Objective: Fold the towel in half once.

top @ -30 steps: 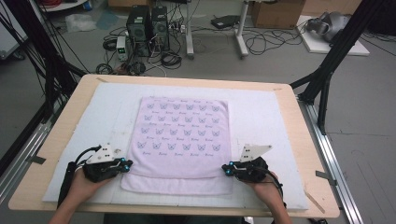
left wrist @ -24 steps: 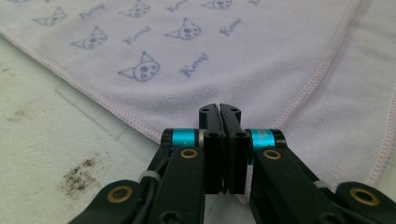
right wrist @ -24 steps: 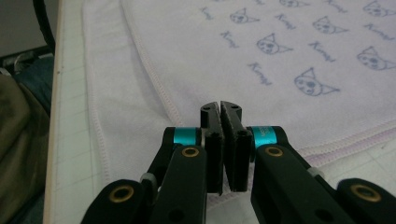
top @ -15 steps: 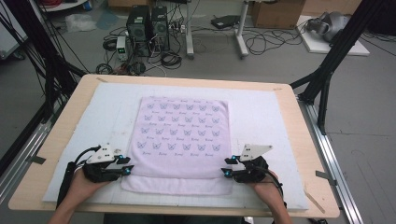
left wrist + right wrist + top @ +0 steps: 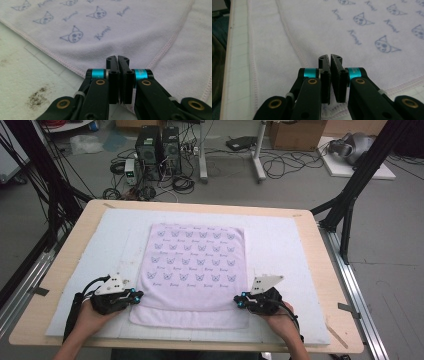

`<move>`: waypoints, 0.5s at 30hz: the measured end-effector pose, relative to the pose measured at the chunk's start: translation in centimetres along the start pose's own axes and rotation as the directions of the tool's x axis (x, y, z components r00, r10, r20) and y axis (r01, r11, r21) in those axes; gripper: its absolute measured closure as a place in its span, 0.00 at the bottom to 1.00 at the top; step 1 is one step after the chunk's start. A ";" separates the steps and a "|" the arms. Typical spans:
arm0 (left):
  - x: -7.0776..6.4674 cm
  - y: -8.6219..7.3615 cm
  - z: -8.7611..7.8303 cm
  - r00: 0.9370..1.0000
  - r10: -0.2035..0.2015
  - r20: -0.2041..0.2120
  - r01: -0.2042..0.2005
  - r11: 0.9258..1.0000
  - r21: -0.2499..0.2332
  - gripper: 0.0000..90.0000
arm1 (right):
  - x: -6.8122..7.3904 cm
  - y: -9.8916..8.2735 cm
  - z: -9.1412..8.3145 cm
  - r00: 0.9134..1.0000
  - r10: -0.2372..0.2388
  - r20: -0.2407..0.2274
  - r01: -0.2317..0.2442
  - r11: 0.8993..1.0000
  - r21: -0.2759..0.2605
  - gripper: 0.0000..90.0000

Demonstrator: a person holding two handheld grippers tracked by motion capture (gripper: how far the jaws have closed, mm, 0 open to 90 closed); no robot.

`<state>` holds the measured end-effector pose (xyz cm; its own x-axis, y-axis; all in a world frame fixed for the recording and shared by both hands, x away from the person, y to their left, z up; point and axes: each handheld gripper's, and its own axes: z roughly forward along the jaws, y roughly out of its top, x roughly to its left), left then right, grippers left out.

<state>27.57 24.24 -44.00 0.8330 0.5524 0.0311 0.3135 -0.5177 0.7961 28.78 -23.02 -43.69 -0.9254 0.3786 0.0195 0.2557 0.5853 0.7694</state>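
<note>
Now both grippers' jaws reclosed at towel [image 5: 192, 270] corners; near edge folded.

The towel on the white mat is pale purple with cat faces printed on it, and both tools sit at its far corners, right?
Not quite. The towel is pale purple with cat faces and lies on the white mat, but the left tool and the right tool sit at its near corners, by the person's side of the table, where the near edge is folded over. The high view shows this.
</note>
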 end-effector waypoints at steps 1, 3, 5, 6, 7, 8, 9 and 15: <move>0.1 0.1 -0.1 1.000 0.004 -0.002 -0.004 1.000 -0.007 0.97 | -0.1 0.0 -0.1 1.000 0.002 0.000 -0.002 1.000 -0.012 0.96; 0.1 0.2 -0.2 1.000 0.000 -0.006 0.000 1.000 -0.022 0.97 | -0.2 0.2 -0.4 1.000 0.008 0.005 -0.008 0.999 -0.031 0.96; 0.1 0.3 -0.3 1.000 -0.006 -0.014 0.006 0.999 -0.032 0.97 | -0.2 0.3 -0.6 1.000 0.012 0.005 -0.011 0.999 -0.047 0.97; 0.1 0.4 -0.4 1.000 -0.007 -0.016 0.007 0.999 -0.036 0.97 | -0.3 0.3 -0.7 1.000 0.015 0.010 -0.014 0.998 -0.059 0.97; 0.1 0.5 -0.5 1.000 -0.007 -0.019 0.006 0.999 -0.041 0.97 | -0.3 0.4 -0.8 1.000 0.021 0.003 -0.021 0.997 -0.069 0.97; 0.1 0.6 -0.5 1.000 -0.008 -0.023 0.007 0.999 -0.048 0.97 | -0.3 0.5 -0.9 1.000 0.023 0.007 -0.022 0.997 -0.077 0.97; 0.1 0.6 -0.6 1.000 -0.012 -0.023 0.010 0.999 -0.053 0.97 | -0.3 0.6 -1.0 1.000 0.021 0.009 -0.021 0.996 -0.085 0.97; 0.1 1.3 -1.3 0.999 -0.026 -0.026 0.024 0.997 -0.078 0.97 | -0.6 1.1 -1.9 0.999 0.038 -0.007 -0.038 0.993 -0.112 0.97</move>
<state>27.50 24.47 -42.23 0.8125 0.5823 0.0263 0.2969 -0.4522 0.8411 29.09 -23.90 -41.63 -0.9172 0.3950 0.0531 0.2578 0.4862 0.8350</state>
